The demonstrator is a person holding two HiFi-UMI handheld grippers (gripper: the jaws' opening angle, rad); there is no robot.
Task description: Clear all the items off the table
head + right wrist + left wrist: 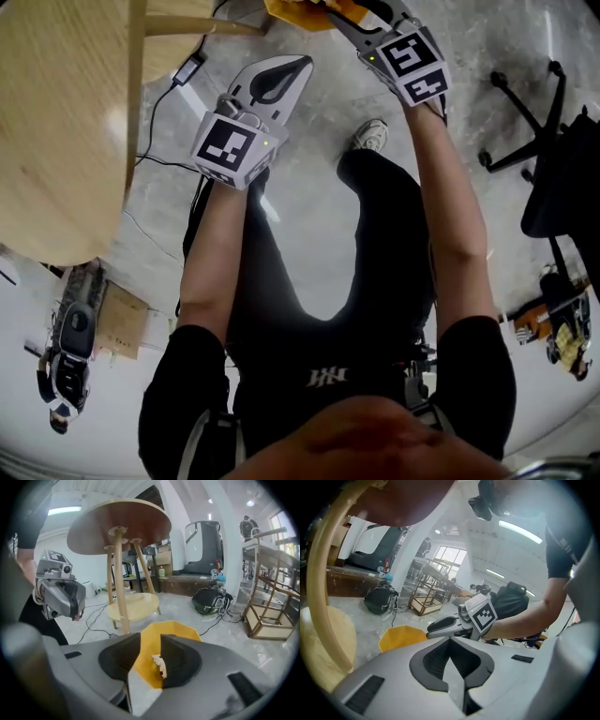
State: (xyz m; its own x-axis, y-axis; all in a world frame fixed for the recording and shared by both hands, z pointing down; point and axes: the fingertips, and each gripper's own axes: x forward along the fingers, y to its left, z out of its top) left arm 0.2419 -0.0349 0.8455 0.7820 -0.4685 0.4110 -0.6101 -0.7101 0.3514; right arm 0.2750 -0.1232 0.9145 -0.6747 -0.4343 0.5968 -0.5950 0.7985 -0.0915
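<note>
My right gripper (147, 663) hangs over a yellow bin (174, 630) on the floor, jaws apart. A small pale crumpled scrap (159, 663) shows in the gap, close to the right jaw, with yellow bin wall visible beside it. In the head view the right gripper (367, 26) reaches the yellow bin (300, 11) at the top edge. My left gripper (274, 82) is held lower and to the left, over bare floor, jaws together and empty. The round wooden table (56, 122) stands at the left, and no items show on the part in view.
The table's legs and lower shelf (133, 606) stand just behind the bin. A black bag (211, 599) and a wooden rack (267, 599) lie to the right. An office chair (534, 141) is on the right, cables (178, 84) run under the table, and the person's legs are below.
</note>
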